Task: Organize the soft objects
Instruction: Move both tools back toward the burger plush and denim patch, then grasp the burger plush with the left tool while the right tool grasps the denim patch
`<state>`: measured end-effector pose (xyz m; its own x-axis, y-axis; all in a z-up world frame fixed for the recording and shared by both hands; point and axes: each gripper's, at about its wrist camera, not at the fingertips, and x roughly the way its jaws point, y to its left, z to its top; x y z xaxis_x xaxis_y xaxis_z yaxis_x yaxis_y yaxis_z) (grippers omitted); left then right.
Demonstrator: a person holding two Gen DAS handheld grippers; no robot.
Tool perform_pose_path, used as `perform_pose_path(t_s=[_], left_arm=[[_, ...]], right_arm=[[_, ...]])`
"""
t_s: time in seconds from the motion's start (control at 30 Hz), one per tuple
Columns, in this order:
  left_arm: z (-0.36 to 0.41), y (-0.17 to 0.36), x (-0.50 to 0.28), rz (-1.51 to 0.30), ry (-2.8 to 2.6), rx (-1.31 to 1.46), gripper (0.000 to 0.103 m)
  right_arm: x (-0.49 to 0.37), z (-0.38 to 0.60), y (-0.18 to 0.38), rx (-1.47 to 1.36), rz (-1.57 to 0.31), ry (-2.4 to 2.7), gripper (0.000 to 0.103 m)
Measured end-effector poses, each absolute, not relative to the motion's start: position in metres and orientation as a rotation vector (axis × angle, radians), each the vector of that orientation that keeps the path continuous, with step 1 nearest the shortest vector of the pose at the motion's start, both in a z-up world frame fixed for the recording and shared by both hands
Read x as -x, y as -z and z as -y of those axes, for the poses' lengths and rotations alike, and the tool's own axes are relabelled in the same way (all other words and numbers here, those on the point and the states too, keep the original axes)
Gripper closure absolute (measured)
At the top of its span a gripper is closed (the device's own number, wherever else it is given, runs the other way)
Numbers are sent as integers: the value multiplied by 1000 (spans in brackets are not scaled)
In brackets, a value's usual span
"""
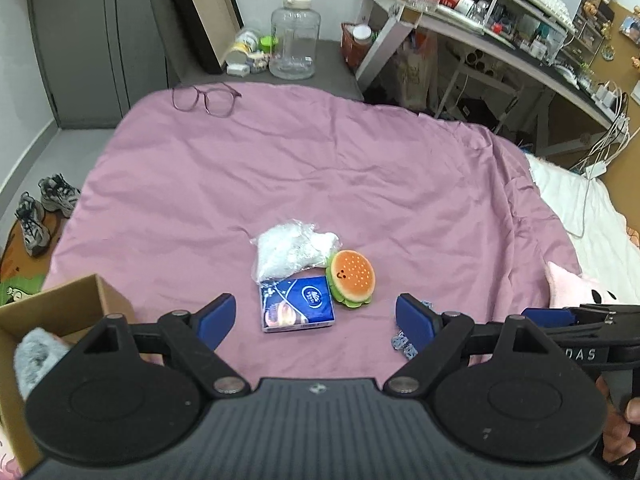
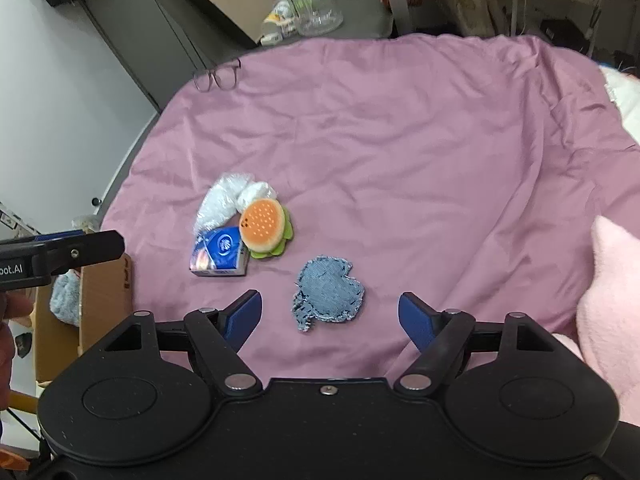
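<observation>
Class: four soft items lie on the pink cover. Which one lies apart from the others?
The blue denim patch. The burger plush, blue tissue pack and clear plastic bag huddle together touching; the patch lies alone, just ahead of the right tongs.

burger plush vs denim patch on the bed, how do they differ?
The burger plush is thick and puffy, orange with a green frill; the denim patch is flat, blue and frayed. The burger plush leans against the blue tissue pack and the clear plastic bag; the denim patch lies alone, ahead of the open right gripper. Both rest on the pink bedspread.
</observation>
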<state>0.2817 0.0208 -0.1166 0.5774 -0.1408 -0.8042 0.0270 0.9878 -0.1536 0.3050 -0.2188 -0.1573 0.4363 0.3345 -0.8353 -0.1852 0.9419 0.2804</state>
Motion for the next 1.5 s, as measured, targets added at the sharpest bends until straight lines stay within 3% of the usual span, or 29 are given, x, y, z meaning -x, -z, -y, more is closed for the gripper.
perform_pose_path(t_s=[0.17,0.33,0.67,0.97,1.2,1.27,1.3,1.43,1.5], left_arm=[[-14,134,-305,-988,111,135,6],[-12,154,-327,-1020,117,129,6],[-2,187,-358,-1040,163,127,9],[19,211,-378,-1066,243,88,27],[26,232,-392,-1101,227,73,29],[29,236,-393,-1109,243,72,44],[30,238,-393,-1117,251,71,57],[26,235,-389,-1112,252,92,68],[25,229,-386,-1103,253,102,68]], right_arm=[[-319,214,174,-156,-1115,-335,28],[-331,209,193,-162,-1159,-347,29],[-348,206,229,-188,-1231,-351,52],[-358,206,241,-195,-1249,-378,59],[-362,208,241,-207,-1251,-388,74],[-362,209,237,-212,-1250,-391,75],[-361,210,236,-210,-1248,-388,75],[-358,211,228,-201,-1229,-379,75],[-357,211,225,-199,-1221,-377,75]])
